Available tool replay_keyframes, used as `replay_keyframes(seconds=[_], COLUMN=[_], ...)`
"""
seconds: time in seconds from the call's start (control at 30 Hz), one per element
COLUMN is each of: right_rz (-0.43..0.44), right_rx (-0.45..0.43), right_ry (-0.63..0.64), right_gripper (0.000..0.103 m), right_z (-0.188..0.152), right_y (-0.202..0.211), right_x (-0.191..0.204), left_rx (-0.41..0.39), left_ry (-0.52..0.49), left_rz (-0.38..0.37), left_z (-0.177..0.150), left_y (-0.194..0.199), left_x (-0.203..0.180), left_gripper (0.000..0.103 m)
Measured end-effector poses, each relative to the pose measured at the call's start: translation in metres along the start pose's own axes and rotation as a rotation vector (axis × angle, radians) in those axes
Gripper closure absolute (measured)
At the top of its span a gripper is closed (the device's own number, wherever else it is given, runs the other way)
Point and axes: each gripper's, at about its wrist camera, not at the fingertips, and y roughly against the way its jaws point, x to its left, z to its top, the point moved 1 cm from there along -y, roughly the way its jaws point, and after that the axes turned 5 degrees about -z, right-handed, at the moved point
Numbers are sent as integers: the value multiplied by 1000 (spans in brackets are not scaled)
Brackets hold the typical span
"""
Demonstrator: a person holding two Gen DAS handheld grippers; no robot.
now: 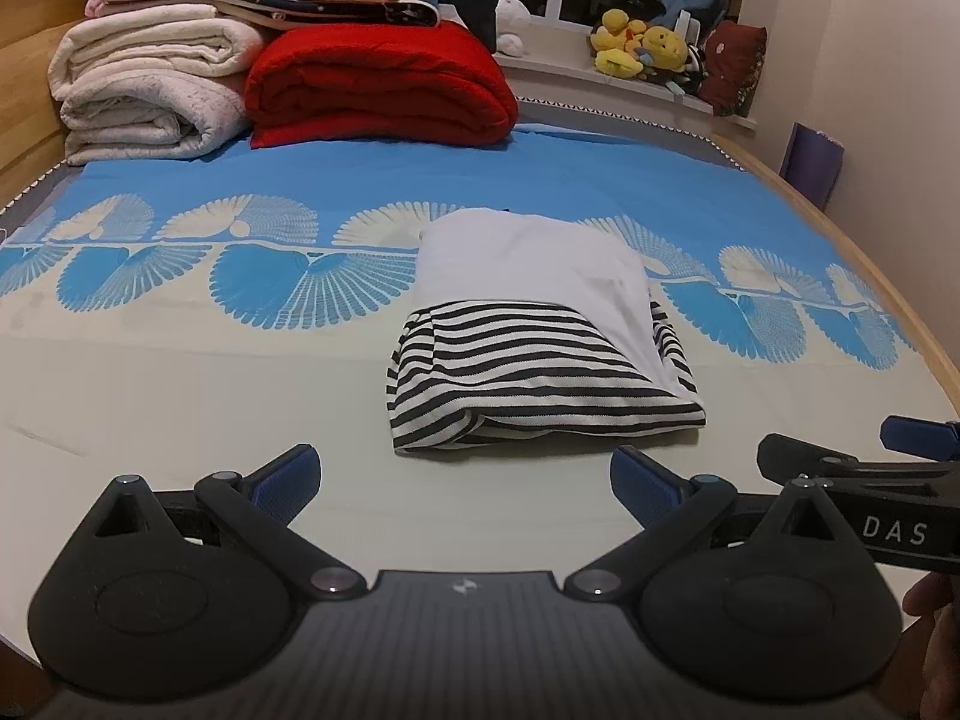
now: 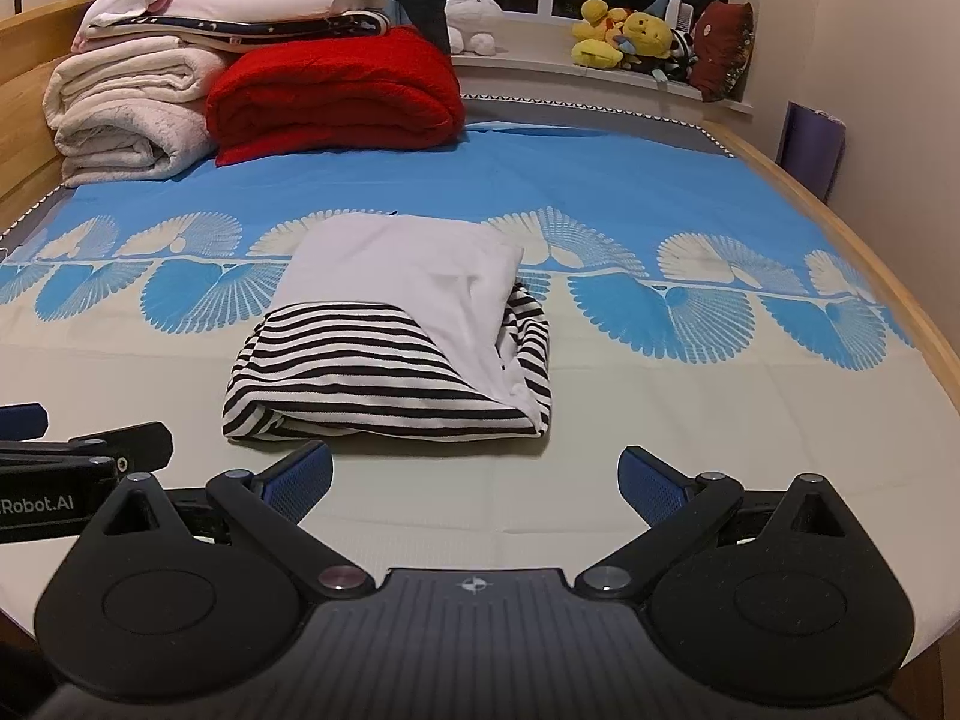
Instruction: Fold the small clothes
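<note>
A small garment (image 1: 534,330), white on top with black-and-white stripes, lies folded into a compact bundle in the middle of the bed; it also shows in the right wrist view (image 2: 396,330). My left gripper (image 1: 462,480) is open and empty, just in front of the bundle's near edge. My right gripper (image 2: 474,480) is open and empty, just in front of the bundle and a little to its right. The right gripper also shows at the right edge of the left wrist view (image 1: 870,468), and the left gripper shows at the left edge of the right wrist view (image 2: 78,450).
The bed sheet (image 1: 180,372) is blue with cream fan patterns. Folded white blankets (image 1: 150,90) and a red blanket (image 1: 378,90) are stacked at the far left. Plush toys (image 1: 642,42) sit on the window sill. A wooden bed rim (image 1: 840,228) curves along the right.
</note>
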Motion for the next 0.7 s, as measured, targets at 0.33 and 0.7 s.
replay_keyframes(seconds=[0.33,0.7], right_rz=[1,3], right_rx=[6,12], right_ry=[-1,-6], right_gripper=[3,3], right_z=[0,-1], right_y=[-2,-3], right_x=[2,1], left_rx=[1,2], left_ry=[1,3], left_rz=[-7,-8], left_z=[0,-1], left_y=[-1,-2], left_x=[0,0], left_gripper=[0,0])
